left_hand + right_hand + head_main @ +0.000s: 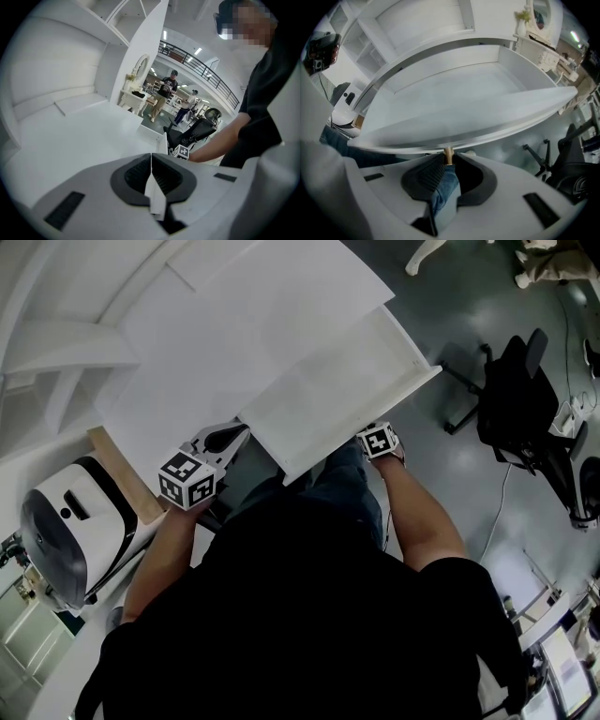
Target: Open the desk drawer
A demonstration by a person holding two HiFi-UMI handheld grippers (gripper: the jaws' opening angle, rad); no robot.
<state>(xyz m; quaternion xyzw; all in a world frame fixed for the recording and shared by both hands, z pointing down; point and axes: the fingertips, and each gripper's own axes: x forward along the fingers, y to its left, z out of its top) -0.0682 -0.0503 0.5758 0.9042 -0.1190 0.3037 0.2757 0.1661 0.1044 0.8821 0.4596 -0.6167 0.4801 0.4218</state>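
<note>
The white desk (234,324) has its drawer (349,381) pulled out toward me, and it is bare inside (454,93). Under the drawer's front panel (478,131), a small brass knob (448,156) sits between the dark pads of my right gripper (448,161), which is shut on it. From the head view, that right gripper (373,437) is tucked at the drawer front's right part. My left gripper (234,435) hovers by the desk's front edge, left of the drawer. Its pads (140,174) meet along one line and hold nothing (151,171).
A white and black machine (66,531) stands on the floor at left beside a wooden board (117,474). A black office chair (520,399) is to the right of the drawer. Open shelves (56,362) rise behind the desk. People stand far off (164,91).
</note>
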